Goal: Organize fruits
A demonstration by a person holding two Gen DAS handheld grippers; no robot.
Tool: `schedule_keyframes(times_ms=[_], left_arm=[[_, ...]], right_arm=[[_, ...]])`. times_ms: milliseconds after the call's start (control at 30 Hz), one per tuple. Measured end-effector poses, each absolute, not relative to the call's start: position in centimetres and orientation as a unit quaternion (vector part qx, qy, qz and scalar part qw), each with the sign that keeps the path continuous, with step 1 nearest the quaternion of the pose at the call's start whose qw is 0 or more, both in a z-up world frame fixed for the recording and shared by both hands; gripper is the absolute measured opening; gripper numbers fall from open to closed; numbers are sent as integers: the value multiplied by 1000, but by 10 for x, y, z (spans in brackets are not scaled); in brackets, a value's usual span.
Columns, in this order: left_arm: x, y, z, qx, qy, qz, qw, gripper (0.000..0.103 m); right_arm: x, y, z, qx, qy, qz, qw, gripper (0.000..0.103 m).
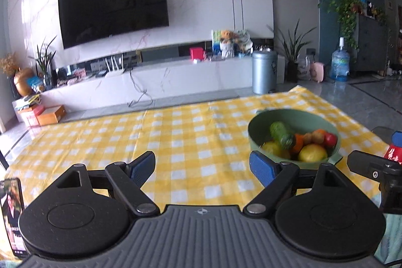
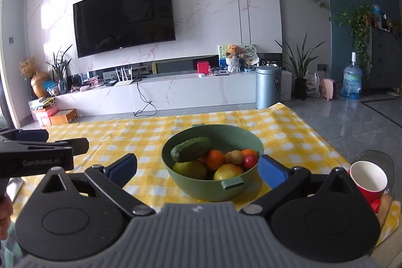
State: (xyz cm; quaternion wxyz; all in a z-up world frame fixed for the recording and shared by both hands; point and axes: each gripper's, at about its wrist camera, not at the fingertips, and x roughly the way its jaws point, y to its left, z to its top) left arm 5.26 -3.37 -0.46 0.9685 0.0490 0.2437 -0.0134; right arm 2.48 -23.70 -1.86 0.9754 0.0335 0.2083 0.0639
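Note:
A green bowl [image 2: 213, 190] stands on the yellow checked tablecloth [image 2: 140, 135] and holds a cucumber [image 2: 192, 152], an orange [image 2: 213, 160], a kiwi [image 2: 233, 157], a small red tomato [image 2: 250, 160] and yellow fruits [image 2: 189, 170]. My right gripper [image 2: 197, 167] is open just in front of the bowl, its blue pads [image 2: 271, 171] on either side and apart from it. In the left wrist view the bowl [image 1: 276, 117] lies to the right of my open, empty left gripper [image 1: 202, 167], which hangs over bare cloth. Its cucumber [image 1: 280, 133] lies on top.
A red paper cup [image 2: 369, 180] stands near the table's right front corner beside a glass item. A phone [image 1: 11, 212] with a lit screen sits at the front left. The cloth's far edge ends before the floor, a metal bin [image 2: 267, 87] and a TV wall.

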Motion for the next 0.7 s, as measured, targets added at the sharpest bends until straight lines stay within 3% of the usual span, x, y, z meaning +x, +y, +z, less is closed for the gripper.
schedule_keyframes(times_ms=[700], left_arm=[[58, -29, -38, 44, 321, -1, 946, 99]], right_arm=[[42, -227, -50, 7, 255, 60, 965, 99]])
